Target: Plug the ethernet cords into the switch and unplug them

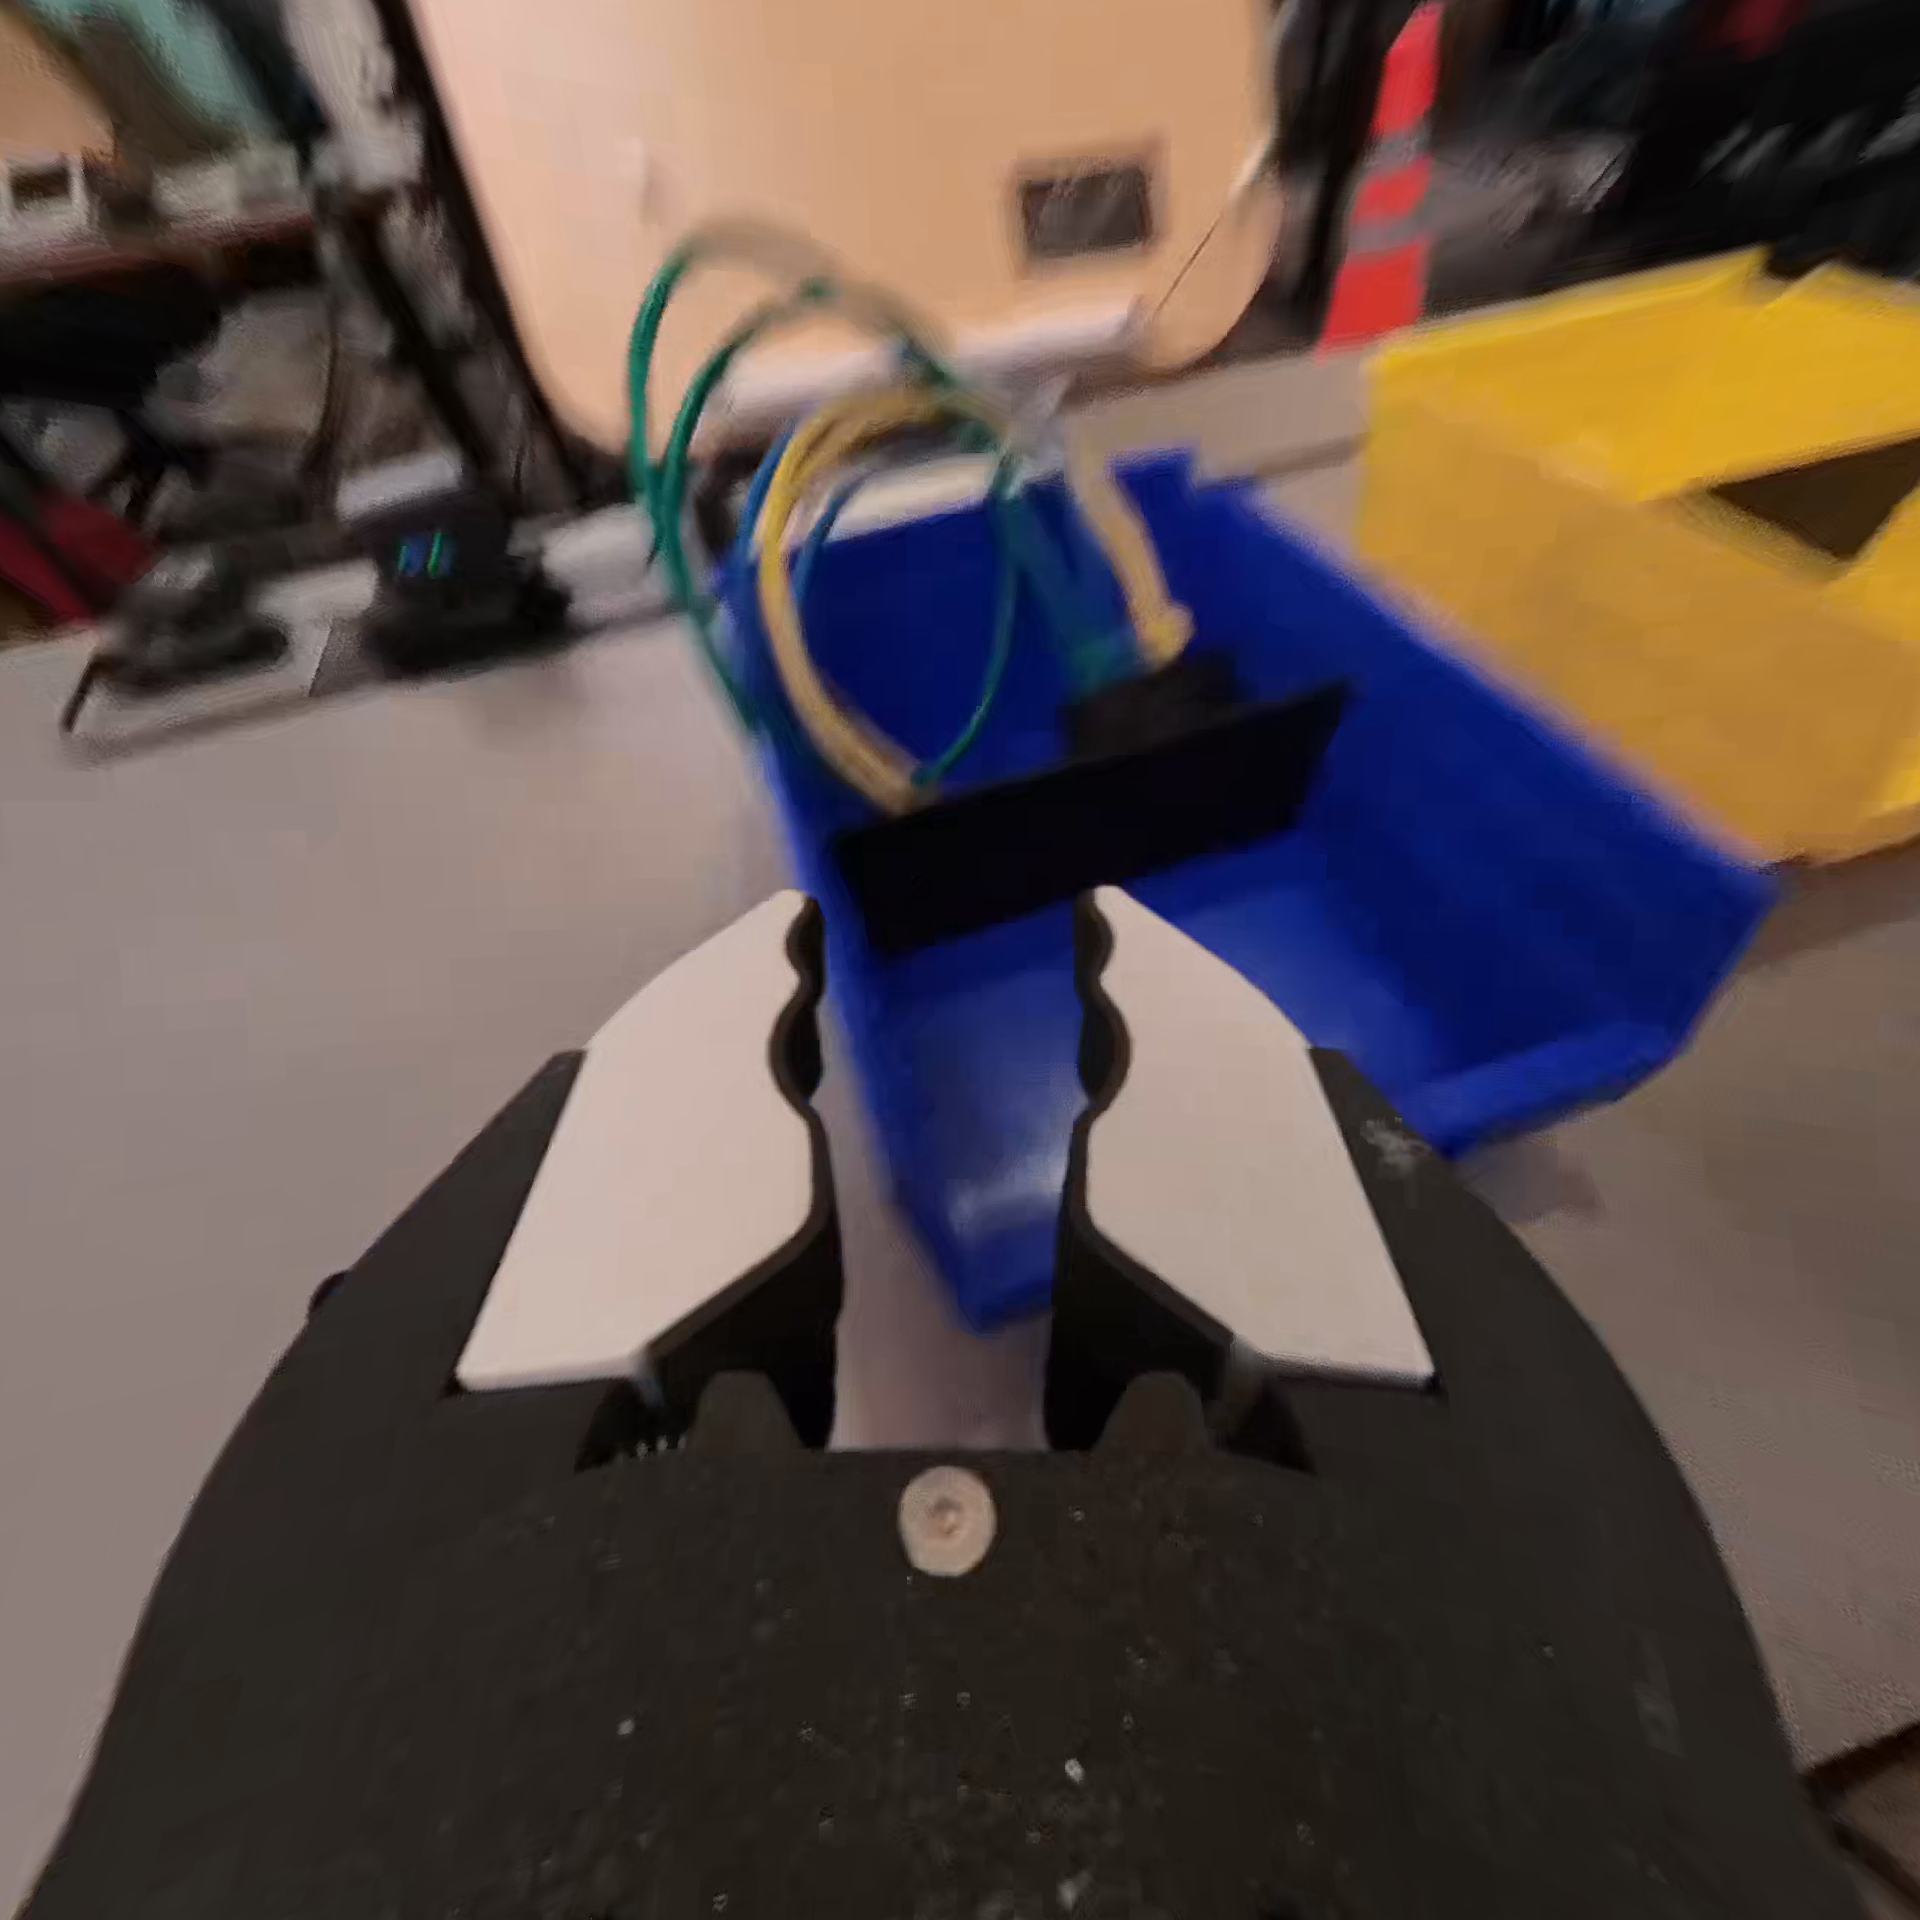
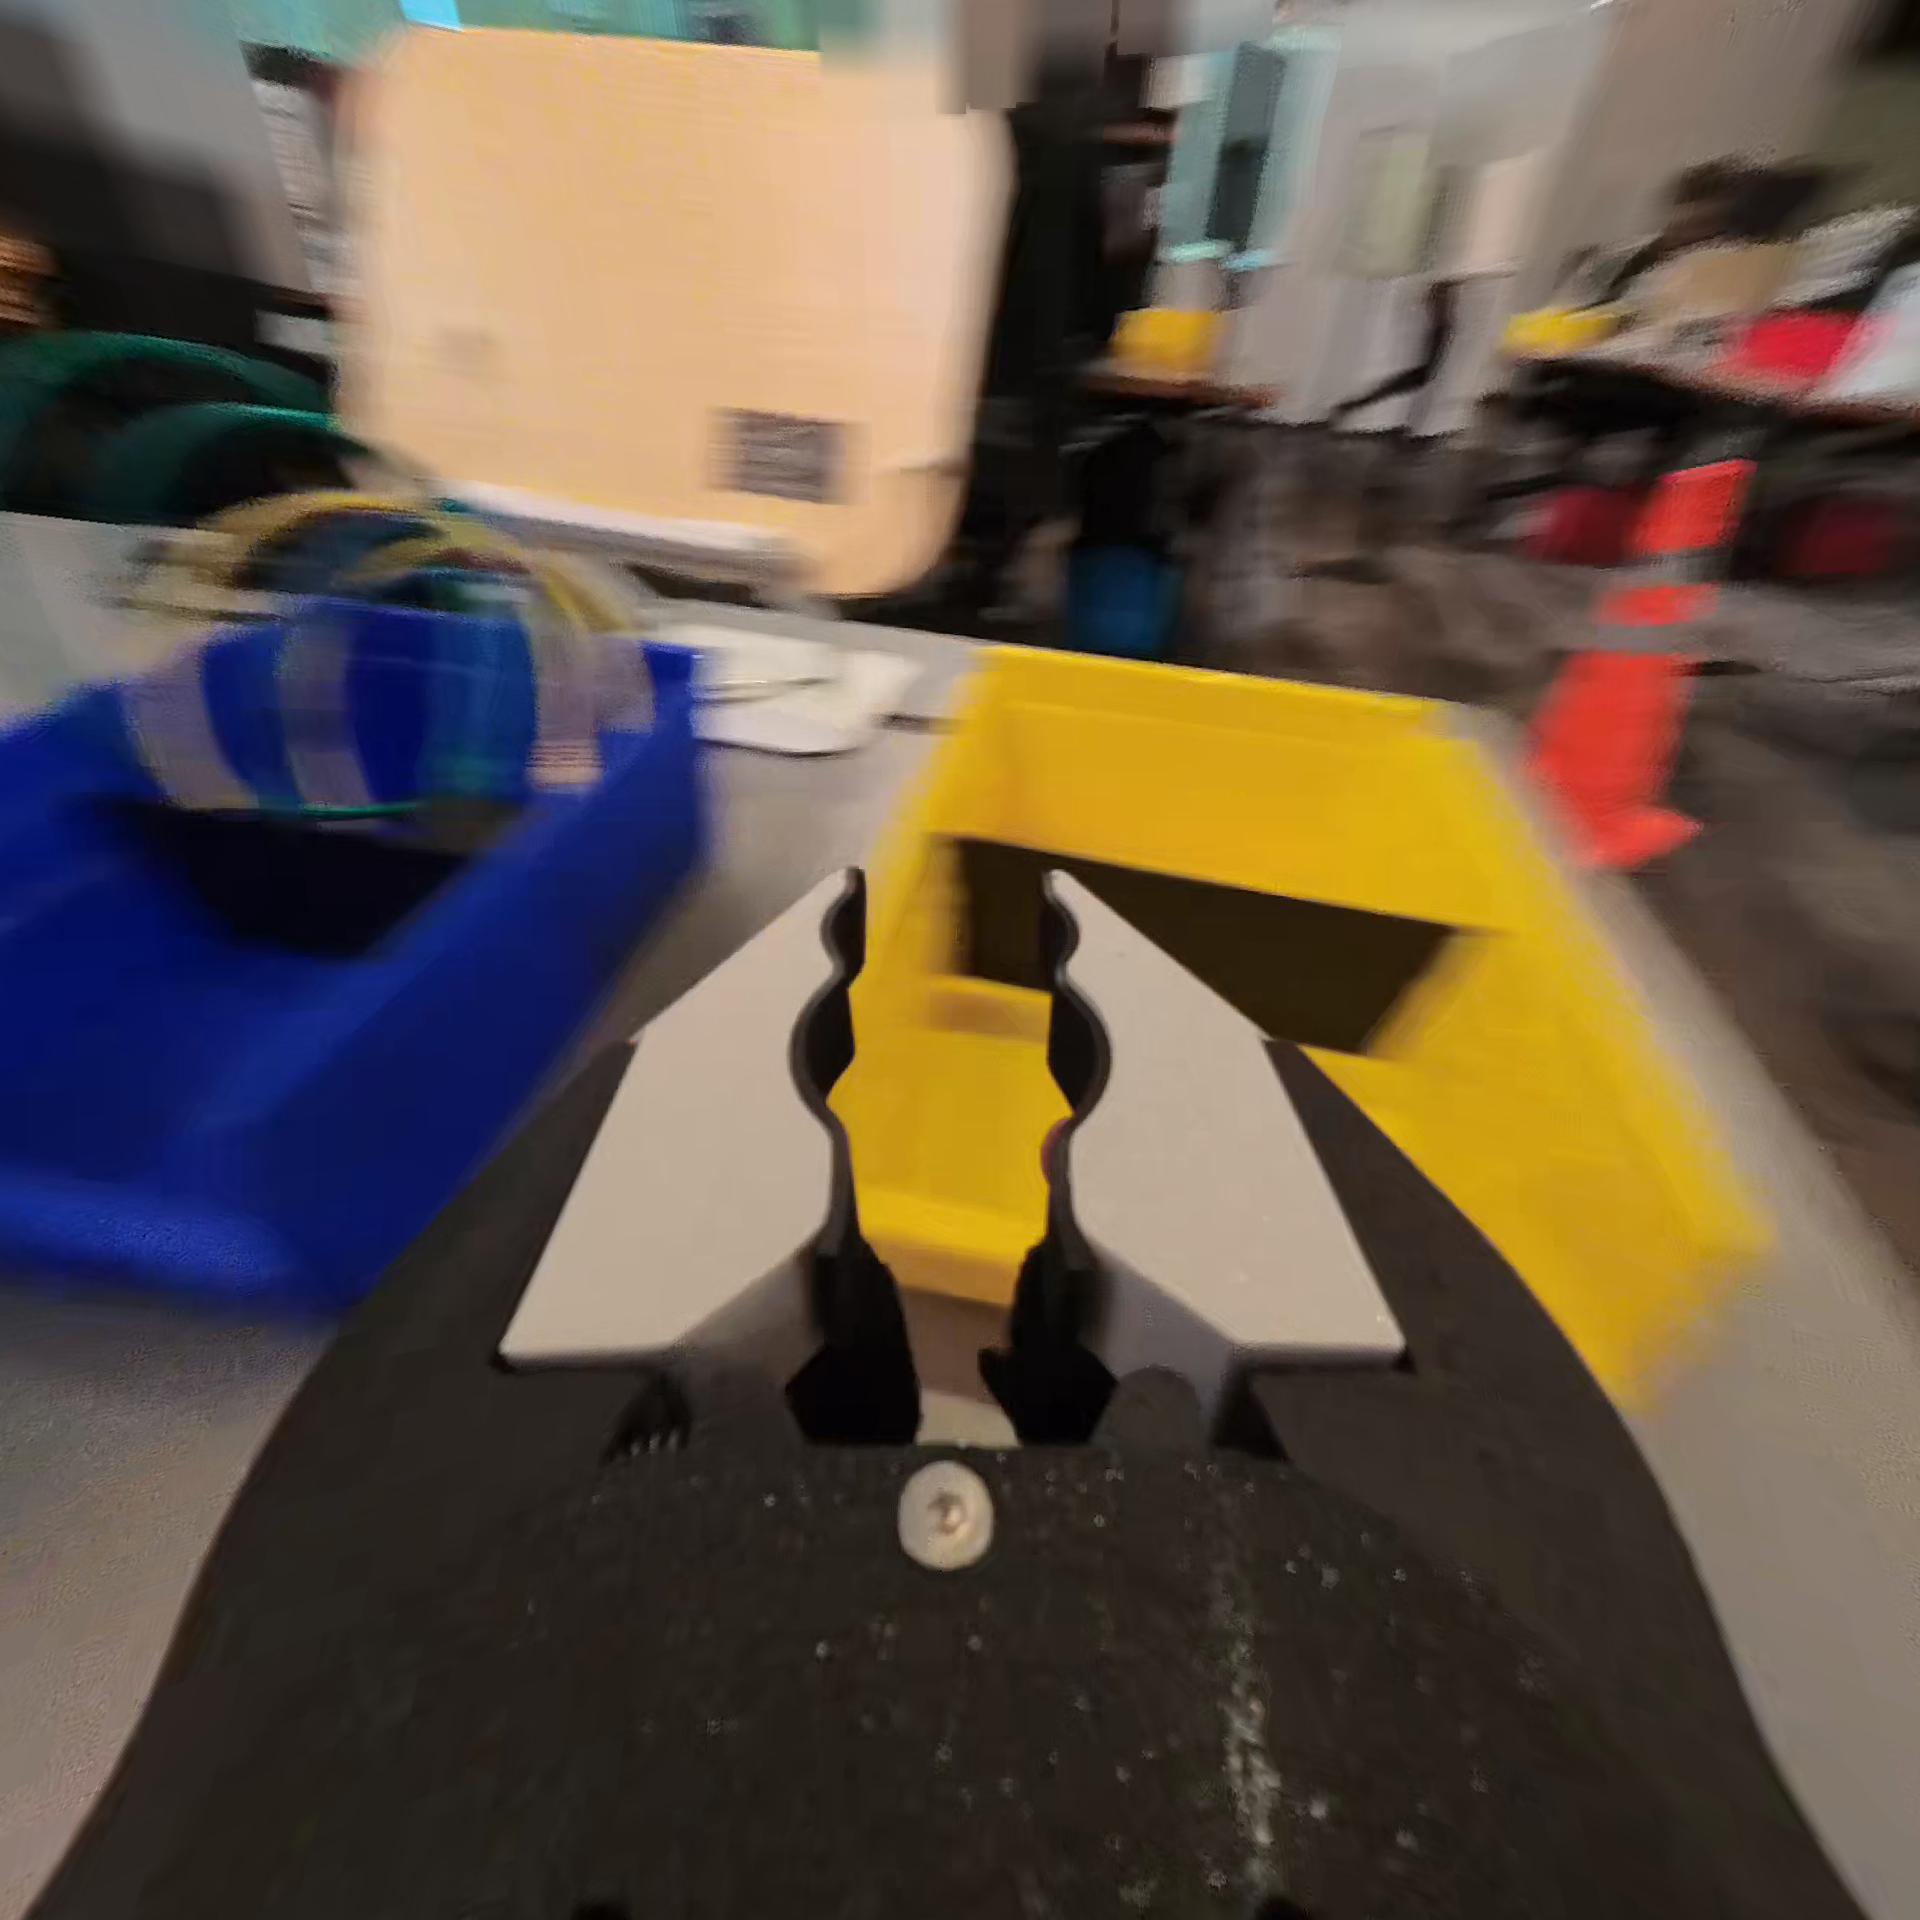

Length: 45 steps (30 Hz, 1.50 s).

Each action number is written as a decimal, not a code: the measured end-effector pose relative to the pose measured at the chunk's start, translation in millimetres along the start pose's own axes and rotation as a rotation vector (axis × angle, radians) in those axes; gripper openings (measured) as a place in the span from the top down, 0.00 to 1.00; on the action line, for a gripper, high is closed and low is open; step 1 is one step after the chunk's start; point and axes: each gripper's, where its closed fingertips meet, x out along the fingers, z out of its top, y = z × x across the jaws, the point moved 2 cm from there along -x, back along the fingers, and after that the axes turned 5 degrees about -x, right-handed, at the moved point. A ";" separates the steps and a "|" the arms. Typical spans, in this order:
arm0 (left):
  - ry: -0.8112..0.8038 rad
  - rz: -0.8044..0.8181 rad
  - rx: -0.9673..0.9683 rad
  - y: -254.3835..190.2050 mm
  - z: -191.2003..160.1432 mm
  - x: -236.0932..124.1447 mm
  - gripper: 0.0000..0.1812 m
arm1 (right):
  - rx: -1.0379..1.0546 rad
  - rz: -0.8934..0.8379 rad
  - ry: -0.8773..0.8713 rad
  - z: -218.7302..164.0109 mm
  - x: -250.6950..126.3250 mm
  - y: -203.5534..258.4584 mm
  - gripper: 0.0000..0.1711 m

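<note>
Hovering above the grey tabletop, the left gripper points at a blue plastic bin, its two pale fingers spread apart with nothing between them. Through the gap the bin's near corner shows. A black network switch sits in that bin, a long dark slab lying slantwise across it. Several thin ethernet cords, green, yellow and blue among them, arch up out of the bin in loops and come back down toward the switch; a yellow one and a green one meet its left end, and others drop to a dark block just behind its right end. Motion blur hides the plugs themselves, so whether each is seated in a port cannot be told. A yellow plastic bin stands just beside the blue one, farther right, its open front dark inside.

The right gripper faces that yellow bin head-on, fingers likewise parted and empty, the bin's front lip visible between them. To its left the blue bin is badly smeared, with the cord loops a tangle of colour above its rim and a dark patch inside where the switch lies. An orange traffic cone stands beyond the table on the right, in front of blurred room clutter, and a peach-coloured wall rises behind both bins.
</note>
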 end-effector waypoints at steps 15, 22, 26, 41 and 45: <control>0.134 -0.035 -0.075 30.7 -61.8 40.1 0.96 | 0.127 0.013 0.269 -51.1 61.0 172.9 0.97; 0.057 0.095 -0.047 170.6 -42.3 32.4 0.97 | 0.060 0.057 0.176 -7.0 123.8 292.0 0.97; 0.067 0.156 -0.107 251.6 -49.3 14.7 0.98 | 0.055 0.115 0.191 2.1 151.0 373.5 0.97; 0.014 0.205 -0.291 308.4 -57.7 8.1 0.92 | 0.172 0.599 0.268 -2.8 132.4 421.3 0.78; -0.121 0.243 -0.387 306.4 -39.7 -27.0 0.82 | 0.111 0.689 0.138 -0.2 79.8 363.9 0.71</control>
